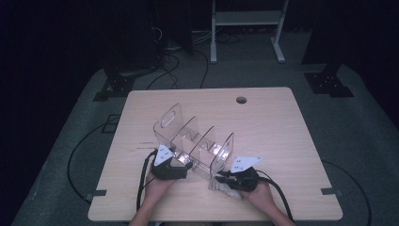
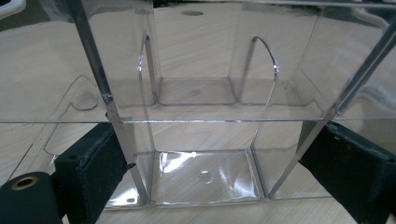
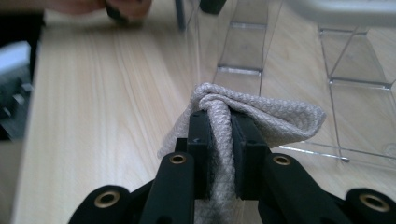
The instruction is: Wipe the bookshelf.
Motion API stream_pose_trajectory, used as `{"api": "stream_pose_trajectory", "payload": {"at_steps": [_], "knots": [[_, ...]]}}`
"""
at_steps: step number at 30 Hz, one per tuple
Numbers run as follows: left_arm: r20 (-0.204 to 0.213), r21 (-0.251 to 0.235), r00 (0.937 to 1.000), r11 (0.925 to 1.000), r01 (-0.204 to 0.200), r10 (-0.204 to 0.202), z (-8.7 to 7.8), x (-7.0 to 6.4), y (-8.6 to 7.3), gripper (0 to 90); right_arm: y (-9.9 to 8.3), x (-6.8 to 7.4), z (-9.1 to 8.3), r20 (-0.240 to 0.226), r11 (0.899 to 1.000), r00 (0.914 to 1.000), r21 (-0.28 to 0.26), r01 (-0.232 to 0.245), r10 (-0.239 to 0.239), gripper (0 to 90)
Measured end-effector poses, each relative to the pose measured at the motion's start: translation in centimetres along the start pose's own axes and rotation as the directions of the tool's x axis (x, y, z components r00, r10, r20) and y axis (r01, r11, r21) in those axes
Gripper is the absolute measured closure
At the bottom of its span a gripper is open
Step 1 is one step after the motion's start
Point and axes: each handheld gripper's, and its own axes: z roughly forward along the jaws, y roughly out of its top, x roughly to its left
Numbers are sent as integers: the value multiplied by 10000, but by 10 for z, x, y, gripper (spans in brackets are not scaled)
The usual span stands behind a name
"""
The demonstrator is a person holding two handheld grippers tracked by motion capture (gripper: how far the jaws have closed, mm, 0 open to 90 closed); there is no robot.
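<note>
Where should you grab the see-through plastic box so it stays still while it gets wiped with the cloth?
Probably by a thin upright wall on the near side of the clear organizer, coming in level from the person's side. The walls are flat, thin sheets that fit between two jaws, and the left gripper already has its open jaws on either side of the near compartment. The right gripper holds the cloth.

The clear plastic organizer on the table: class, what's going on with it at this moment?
A person works at a wooden table with two tools. The left hand-held gripper has its jaws open either side of the near end of a clear acrylic divided organizer. The right hand-held gripper pinches a folded grey cloth right beside the organizer, seemingly ready to wipe it.
</note>
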Motion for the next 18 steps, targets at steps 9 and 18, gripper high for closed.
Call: {"api": "stream_pose_trajectory", "payload": {"at_steps": [9,18], "knots": [[26,13,10000,10000,-10,10,-1,1,0,82,9,6,-7,-140,9986,9998,-497,161,-168,790],[47,-1,10000,10000,-26,26,-1,1,0,82,22,17,-21,-160,9898,9990,-1374,380,-406,790]]}}
